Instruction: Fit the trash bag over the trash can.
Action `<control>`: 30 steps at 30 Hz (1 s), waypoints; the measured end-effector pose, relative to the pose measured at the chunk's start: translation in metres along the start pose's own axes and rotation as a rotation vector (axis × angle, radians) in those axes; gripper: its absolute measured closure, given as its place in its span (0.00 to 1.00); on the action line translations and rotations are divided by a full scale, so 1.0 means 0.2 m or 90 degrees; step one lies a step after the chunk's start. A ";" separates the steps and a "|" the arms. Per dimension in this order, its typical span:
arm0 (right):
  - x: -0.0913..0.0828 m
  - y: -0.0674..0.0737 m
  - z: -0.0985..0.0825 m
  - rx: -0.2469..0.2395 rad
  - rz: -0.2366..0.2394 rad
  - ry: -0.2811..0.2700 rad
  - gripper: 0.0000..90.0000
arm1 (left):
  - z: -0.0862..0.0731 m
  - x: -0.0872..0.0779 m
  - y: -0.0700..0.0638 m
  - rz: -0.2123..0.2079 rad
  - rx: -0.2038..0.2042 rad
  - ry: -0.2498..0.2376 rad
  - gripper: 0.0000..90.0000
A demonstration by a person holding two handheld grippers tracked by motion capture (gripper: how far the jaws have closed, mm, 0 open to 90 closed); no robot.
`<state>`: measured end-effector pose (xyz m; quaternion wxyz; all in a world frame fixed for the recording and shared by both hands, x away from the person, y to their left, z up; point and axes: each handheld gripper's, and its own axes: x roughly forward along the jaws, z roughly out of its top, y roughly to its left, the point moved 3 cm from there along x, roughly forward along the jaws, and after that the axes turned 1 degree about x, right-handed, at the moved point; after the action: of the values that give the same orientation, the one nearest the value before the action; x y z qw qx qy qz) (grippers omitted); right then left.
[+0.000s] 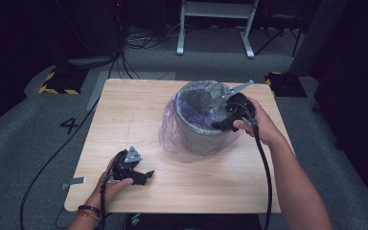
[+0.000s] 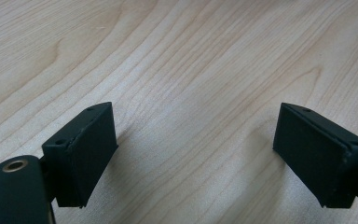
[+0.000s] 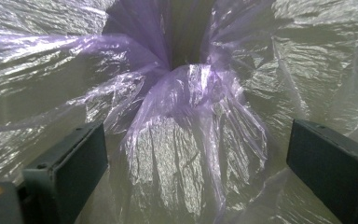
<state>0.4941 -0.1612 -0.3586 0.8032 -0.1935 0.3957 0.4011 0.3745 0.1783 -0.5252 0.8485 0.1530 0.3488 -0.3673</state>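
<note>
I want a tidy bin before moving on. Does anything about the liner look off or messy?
Yes. The purple bag is not spread evenly in the bin: inside, it bunches into a twisted fold in front of the open right gripper, and outside it billows loosely down the bin's left side onto the table.

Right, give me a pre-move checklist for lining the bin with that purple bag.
1. Right hand-held gripper at the bin rim: ok.
2. Its jaws open, nothing pinched: ok.
3. Purple bag between those jaws: ok.
4. Bag draped over the rim on the left side: ok; far side cannot tell.
5. Left hand-held gripper open, over bare table: ok.
6. Bin upright on the table: ok.
</note>
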 end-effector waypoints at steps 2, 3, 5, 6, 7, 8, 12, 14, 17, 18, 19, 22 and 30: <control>0.00 0.00 0.00 -0.001 -0.002 0.014 0.06 | 0.00 0.00 0.00 0.000 0.000 0.000 0.15; 0.00 0.00 0.01 -0.001 -0.001 0.021 0.06 | 0.00 0.00 0.00 0.000 0.000 0.000 0.15; 0.01 0.00 0.01 0.001 -0.001 0.036 0.07 | 0.00 0.00 0.00 0.001 0.001 0.000 0.15; 0.01 0.00 0.01 0.001 -0.001 0.036 0.07 | 0.00 0.00 0.00 0.001 0.001 0.000 0.15; 0.01 0.00 0.02 0.000 -0.001 0.048 0.07 | 0.00 0.00 0.00 0.002 0.000 0.000 0.15; 0.01 0.00 0.02 -0.001 0.000 0.051 0.07 | 0.00 0.00 0.00 0.002 0.000 0.000 0.15; 0.01 0.00 0.02 -0.006 0.003 0.069 0.08 | 0.00 0.00 0.00 0.002 0.001 0.000 0.15; 0.01 0.00 0.02 -0.005 0.002 0.082 0.08 | 0.00 0.00 0.00 0.002 0.000 0.000 0.15; 0.02 0.00 0.03 -0.003 0.001 0.093 0.08 | 0.00 0.00 0.00 0.001 0.000 0.000 0.15; 0.02 0.00 0.03 -0.001 -0.001 0.096 0.08 | 0.00 0.00 0.00 0.001 0.000 0.000 0.15; 0.02 0.00 0.03 0.001 -0.001 0.099 0.08 | 0.00 0.00 0.00 0.001 0.000 0.000 0.15; 0.02 0.00 0.03 0.005 -0.002 0.122 0.09 | 0.00 0.00 0.00 0.002 0.000 0.000 0.14; 0.03 0.00 0.04 0.006 -0.008 0.153 0.09 | 0.00 0.00 0.00 0.001 0.000 0.000 0.14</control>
<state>0.4993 -0.1527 -0.3575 0.7531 -0.2390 0.4900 0.3683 0.3744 0.1782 -0.5253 0.8490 0.1532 0.3487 -0.3663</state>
